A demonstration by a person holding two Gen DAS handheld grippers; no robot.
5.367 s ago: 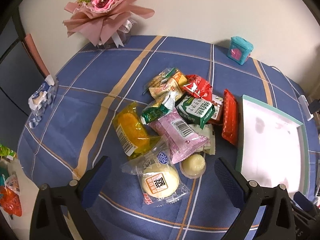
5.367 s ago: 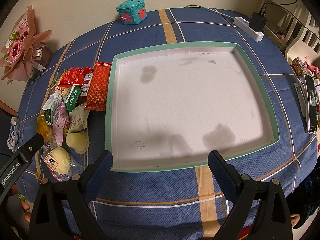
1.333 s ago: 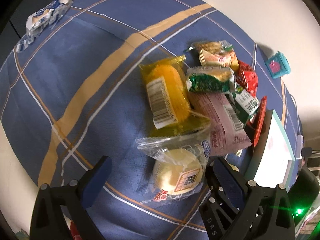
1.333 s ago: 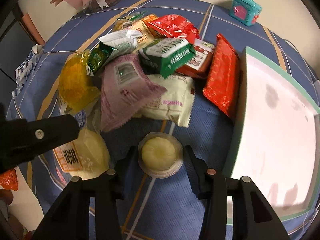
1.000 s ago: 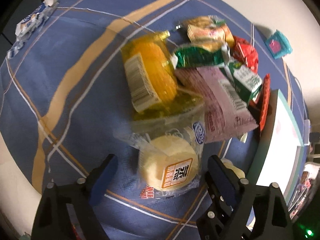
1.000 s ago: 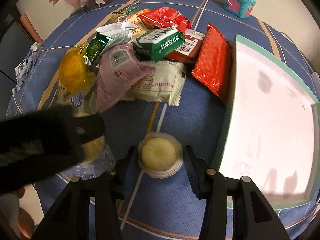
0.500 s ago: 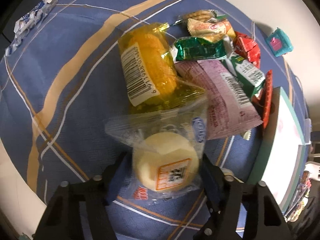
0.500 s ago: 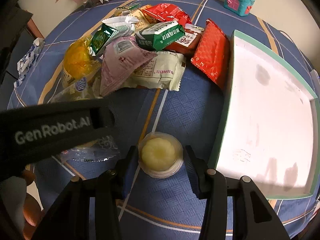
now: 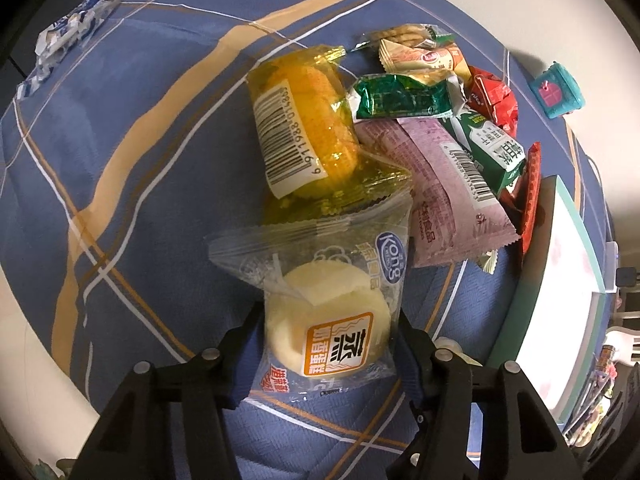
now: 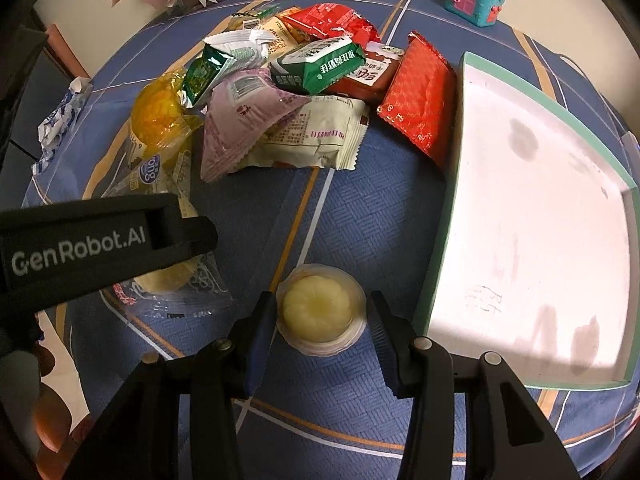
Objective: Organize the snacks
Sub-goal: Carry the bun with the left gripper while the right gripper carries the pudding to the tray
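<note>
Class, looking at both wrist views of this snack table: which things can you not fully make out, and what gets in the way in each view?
- Bun packet: in the right wrist view the left claw covers most of it.
- Jelly cup: in the left wrist view only a sliver shows behind the claw finger.
- Tray: its far corner is cut off by the right wrist view's edge.
- Pale wrapper: mostly buried under other packets; small print unreadable.

The left gripper and right gripper both point downward, fingers closed in on a load.
</note>
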